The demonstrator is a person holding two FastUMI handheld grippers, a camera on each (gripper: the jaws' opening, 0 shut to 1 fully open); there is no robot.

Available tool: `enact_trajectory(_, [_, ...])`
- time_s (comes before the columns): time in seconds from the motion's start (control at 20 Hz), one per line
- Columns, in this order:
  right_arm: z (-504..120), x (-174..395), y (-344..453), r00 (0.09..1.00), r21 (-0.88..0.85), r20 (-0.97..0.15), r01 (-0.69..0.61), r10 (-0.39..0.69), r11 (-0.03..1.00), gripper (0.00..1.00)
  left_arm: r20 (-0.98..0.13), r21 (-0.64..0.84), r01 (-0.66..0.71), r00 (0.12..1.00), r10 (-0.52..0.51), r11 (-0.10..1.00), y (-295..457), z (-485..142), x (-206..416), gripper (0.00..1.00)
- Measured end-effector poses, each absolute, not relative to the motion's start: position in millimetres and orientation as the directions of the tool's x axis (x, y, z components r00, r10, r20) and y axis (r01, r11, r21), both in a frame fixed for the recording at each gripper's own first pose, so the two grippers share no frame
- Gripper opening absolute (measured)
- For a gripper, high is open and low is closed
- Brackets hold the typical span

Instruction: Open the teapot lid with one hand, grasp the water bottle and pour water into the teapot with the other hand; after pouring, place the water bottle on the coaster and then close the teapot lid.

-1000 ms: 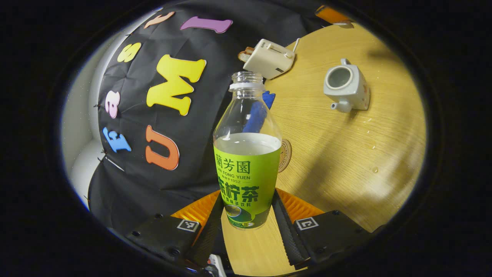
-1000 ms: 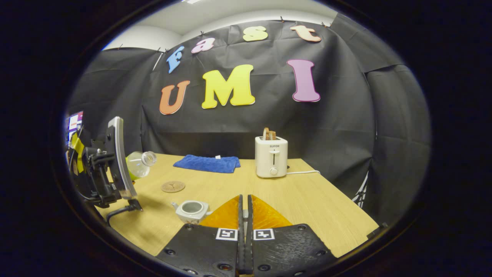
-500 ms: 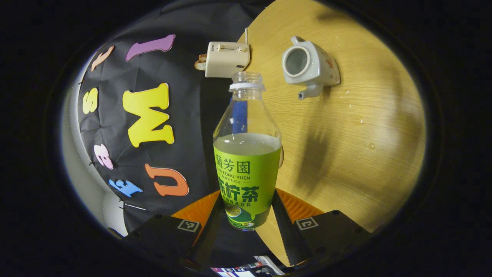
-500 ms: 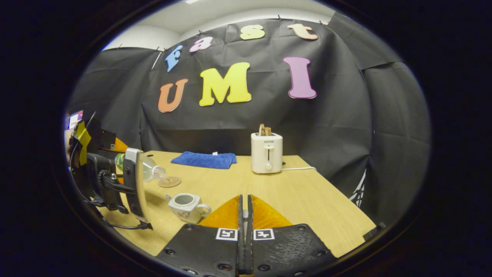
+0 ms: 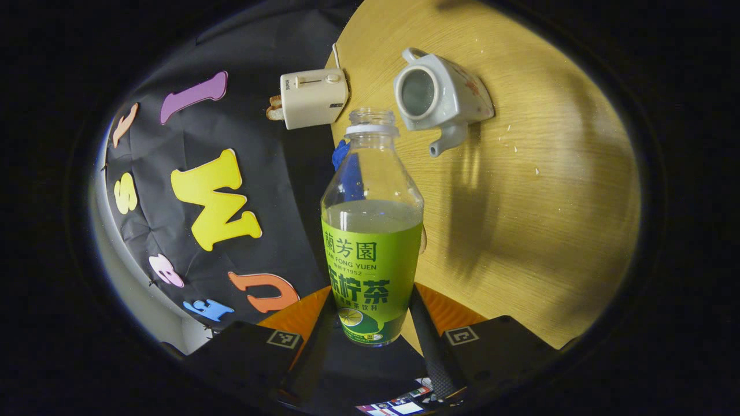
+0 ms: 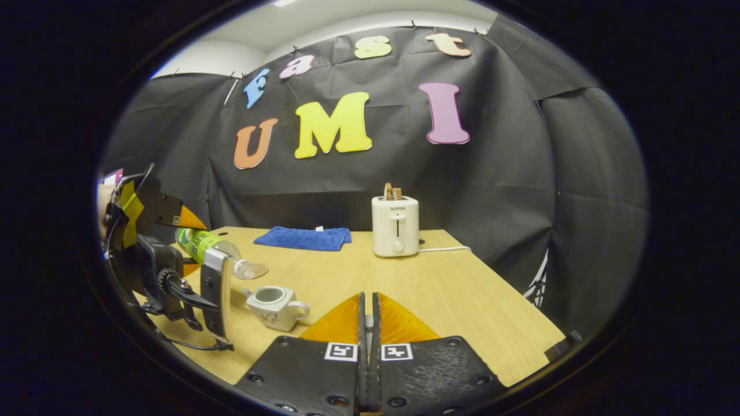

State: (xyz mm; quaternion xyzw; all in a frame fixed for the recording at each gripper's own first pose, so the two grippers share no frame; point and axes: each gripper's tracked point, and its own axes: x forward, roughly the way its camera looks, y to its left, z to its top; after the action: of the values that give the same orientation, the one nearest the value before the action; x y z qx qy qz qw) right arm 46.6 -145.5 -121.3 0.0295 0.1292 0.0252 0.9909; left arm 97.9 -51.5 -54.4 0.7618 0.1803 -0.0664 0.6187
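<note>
Left gripper (image 5: 373,323) pinches green-labelled clear plastic bottle (image 5: 372,231) low, frame centre; thin-walled, half-full, probably squashy; right gripper (image 6: 368,323) pressed together.

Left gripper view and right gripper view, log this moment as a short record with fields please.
bottle: uncapped water bottle, tilted mouth-down toward the teapot, part full
holder: left gripper, fingers on both sides of it
teapot: teapot on the table, lid off
pouring: no stream visible
right gripper: right gripper fingers closed together, lid not visible between them
behind: toaster, blue cloth
</note>
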Motion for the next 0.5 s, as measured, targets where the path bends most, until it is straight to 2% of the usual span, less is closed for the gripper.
enact_trajectory(0.5, [-127,45,-154,0.964,0.074,-0.261,-0.030,0.049,0.997,0.00,-0.267,0.891,0.322,0.941,0.207,-0.319,-64,-43,107,0.76])
